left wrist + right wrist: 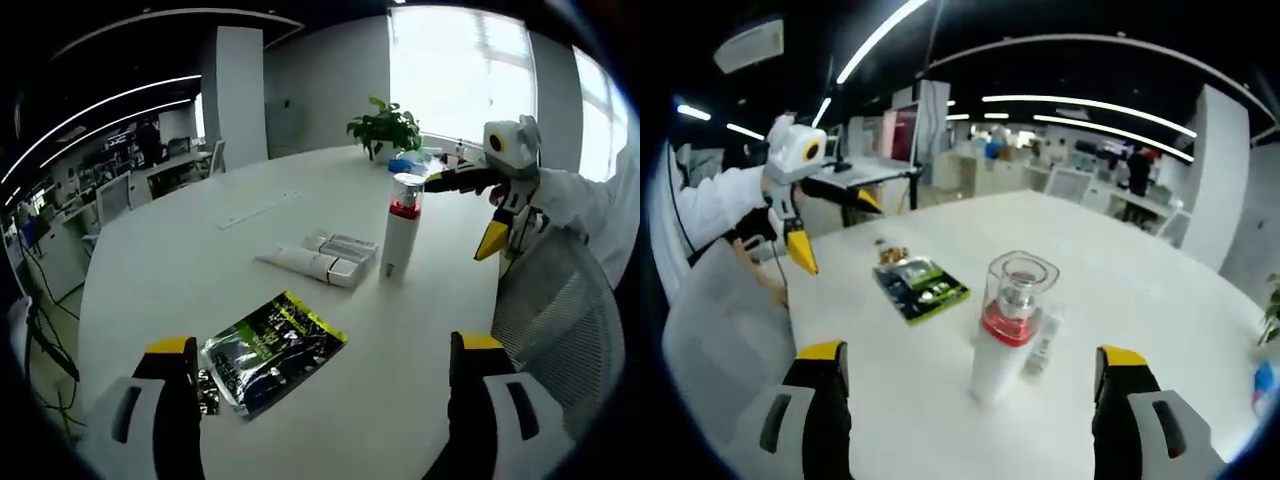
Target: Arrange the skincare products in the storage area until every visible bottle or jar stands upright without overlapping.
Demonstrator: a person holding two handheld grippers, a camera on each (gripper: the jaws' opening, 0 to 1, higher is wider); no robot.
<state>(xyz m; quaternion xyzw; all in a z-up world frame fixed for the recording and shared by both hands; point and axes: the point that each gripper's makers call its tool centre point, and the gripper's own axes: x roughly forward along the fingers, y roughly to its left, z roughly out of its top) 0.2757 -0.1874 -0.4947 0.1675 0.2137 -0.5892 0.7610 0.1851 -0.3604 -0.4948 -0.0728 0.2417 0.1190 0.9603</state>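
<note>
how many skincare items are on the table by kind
upright pump bottle: 1
tubes lying flat: 2, as far as the left gripper view shows
foil sachet: 1
total: 4

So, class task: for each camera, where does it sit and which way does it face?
Left gripper view: rides the left gripper, facing across the white table to the upright bottle, tubes and right gripper.
Right gripper view: rides the right gripper, facing the bottle and left gripper.
Shared: bottle, packet.
</note>
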